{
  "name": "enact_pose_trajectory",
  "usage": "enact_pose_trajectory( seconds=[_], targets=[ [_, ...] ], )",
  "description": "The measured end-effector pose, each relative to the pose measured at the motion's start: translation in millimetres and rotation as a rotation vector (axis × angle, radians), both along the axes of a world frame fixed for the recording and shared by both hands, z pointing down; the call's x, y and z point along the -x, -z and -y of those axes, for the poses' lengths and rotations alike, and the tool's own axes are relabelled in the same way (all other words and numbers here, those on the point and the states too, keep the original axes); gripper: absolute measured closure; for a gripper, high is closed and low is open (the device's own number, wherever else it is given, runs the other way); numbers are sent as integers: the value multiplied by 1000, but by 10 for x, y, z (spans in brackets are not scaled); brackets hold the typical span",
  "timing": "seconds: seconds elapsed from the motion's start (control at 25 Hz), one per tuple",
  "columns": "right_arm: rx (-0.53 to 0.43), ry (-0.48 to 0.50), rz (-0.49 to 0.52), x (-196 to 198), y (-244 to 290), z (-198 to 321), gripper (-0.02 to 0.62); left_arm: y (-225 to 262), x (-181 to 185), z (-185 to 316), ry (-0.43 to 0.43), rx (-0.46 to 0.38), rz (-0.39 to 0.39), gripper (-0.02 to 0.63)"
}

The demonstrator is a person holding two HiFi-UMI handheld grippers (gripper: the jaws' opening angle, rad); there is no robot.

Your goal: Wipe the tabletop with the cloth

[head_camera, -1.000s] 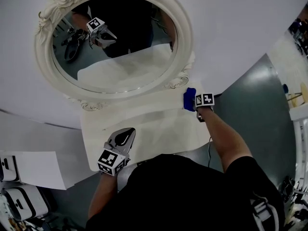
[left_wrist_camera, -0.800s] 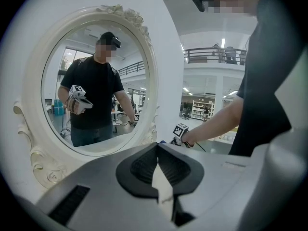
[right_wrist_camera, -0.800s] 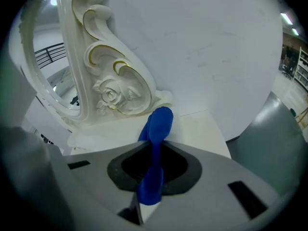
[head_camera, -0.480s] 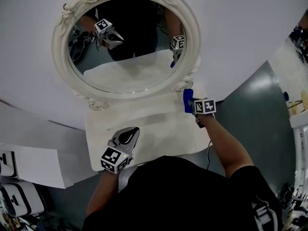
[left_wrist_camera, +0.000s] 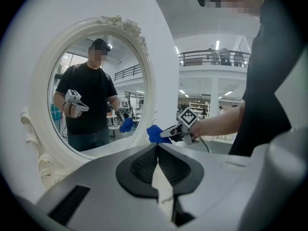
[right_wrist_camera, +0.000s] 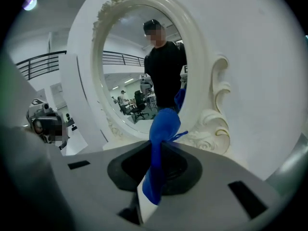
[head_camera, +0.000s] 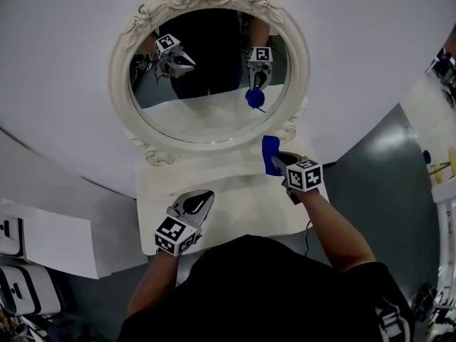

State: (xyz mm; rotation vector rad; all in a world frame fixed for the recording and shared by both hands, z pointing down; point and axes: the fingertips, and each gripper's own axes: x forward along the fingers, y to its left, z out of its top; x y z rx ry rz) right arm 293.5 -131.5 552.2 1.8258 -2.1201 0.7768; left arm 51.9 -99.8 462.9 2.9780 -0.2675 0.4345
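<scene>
Right tongs (head_camera: 278, 161) pinch blue cloth (head_camera: 269, 154) at back right of white bench (head_camera: 228, 185), beside mirror frame (head_camera: 300, 73), likely poised for wiping; left tongs (head_camera: 199, 200) closed, empty, held clear near front edge.

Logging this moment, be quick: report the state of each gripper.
Left gripper: shut, nothing between its jaws.
Right gripper: shut on the blue cloth.

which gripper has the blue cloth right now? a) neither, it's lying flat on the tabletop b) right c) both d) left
b: the blue cloth is pinched between the jaws of the right gripper, while the left gripper has its jaws together on nothing.
</scene>
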Motion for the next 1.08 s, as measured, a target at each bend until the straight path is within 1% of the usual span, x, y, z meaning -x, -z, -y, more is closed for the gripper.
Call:
enact_pose_trajectory(
  seconds=[0.28, 0.48, 0.84, 1.08],
  targets=[
    [-131, 51, -44, 468, 576, -33, 557, 117, 129, 35, -4, -14, -14, 595],
    [-197, 63, -74, 701, 840, -102, 557, 155, 237, 72, -5, -26, -18, 595],
    [-259, 50, -129, 913, 1088, -215, 557, 195, 383, 109, -7, -22, -28, 595],
    [-283, 66, -222, 983, 1183, -224, 557, 205, 464, 155, -5, -13, -45, 595]
  ],
)
